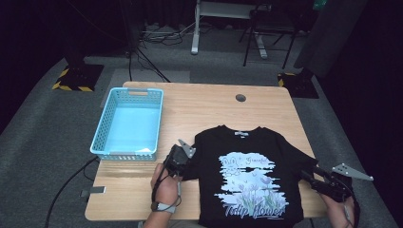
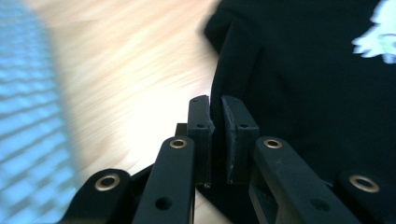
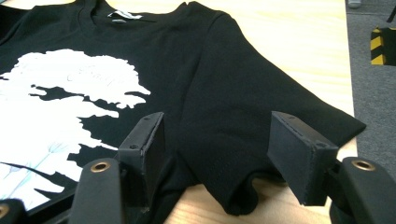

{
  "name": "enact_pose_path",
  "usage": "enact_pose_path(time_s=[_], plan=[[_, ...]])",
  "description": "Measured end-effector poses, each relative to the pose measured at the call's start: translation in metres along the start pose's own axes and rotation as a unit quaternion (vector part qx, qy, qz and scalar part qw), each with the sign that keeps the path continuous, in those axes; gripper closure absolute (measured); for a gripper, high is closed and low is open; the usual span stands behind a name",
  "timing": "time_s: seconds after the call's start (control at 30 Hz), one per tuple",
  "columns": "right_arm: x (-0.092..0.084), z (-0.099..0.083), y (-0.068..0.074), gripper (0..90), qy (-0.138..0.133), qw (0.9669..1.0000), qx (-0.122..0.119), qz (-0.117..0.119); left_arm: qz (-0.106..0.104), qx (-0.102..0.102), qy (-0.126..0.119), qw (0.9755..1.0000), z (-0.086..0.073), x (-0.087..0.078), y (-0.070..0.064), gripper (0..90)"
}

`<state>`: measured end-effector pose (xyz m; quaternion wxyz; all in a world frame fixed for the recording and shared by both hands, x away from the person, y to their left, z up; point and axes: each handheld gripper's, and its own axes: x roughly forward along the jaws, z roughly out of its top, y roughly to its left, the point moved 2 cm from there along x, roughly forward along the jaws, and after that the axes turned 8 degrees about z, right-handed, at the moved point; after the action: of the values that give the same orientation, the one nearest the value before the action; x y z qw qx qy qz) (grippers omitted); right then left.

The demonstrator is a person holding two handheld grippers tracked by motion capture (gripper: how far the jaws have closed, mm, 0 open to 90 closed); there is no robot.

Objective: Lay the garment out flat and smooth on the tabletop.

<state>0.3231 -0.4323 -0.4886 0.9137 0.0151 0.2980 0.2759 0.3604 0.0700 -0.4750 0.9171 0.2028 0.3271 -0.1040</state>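
Garment: black T-shirt with a pale flower print and the words "Tulip flower", spread face up, collar pointing away from both tongs, lying between them on the near half of the wooden table.
Left sleeve: a fold of its cloth stands up between the jaws of the left gripper.
Right sleeve: lies flat, its lower edge and underarm seam directly ahead of the right gripper.
Left gripper state: clenched on the sleeve cloth; pads pressed together with the fabric pinched between them.
Right gripper state: released; jaws stand wide apart on either side of the sleeve's lower edge, and the pads do not press on the cloth.
Handling, judged: light, limp and non-fragile; it will drape and sag from any single hold and can slide on the smooth tabletop.
Grip points, judged: sleeve hems and seams, where doubled cloth gives the pads more to bite on; a matching hold on both sleeves should keep the body from twisting.
Risk, judged: a shallow pinch may slip off a single layer.
Surroundings: light-blue plastic basket, beyond and outward of the left gripper, well apart from the shirt.
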Motion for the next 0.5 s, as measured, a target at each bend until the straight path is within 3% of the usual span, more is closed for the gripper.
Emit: enact_pose_path(time_s=[0.13,0.27,0.33,0.43,0.5], plan=[[0.008,0.004,0.001,37.0,0.002,0.9999,-0.005,0.008,0.042,-0.006,0.004,0.9991,-0.016,-0.022,0.019,76.0],[0.021,0.011,0.006,36.4,0.007,0.9996,-0.016,0.022,0.056,-0.022,0.006,0.9982,-0.033,-0.038,0.027,66.0],[0.026,0.015,0.010,36.2,0.007,0.9993,-0.023,0.029,0.036,-0.040,0.001,0.9985,-0.036,-0.041,0.027,56.0],[0.032,0.019,0.016,35.6,0.010,0.9987,-0.030,0.039,0.007,-0.046,-0.008,0.9989,-0.033,-0.038,0.017,40.9],[0.033,0.020,0.020,34.9,0.014,0.9982,-0.038,0.044,-0.032,-0.051,-0.012,0.9981,-0.028,-0.033,0.003,34.2]])
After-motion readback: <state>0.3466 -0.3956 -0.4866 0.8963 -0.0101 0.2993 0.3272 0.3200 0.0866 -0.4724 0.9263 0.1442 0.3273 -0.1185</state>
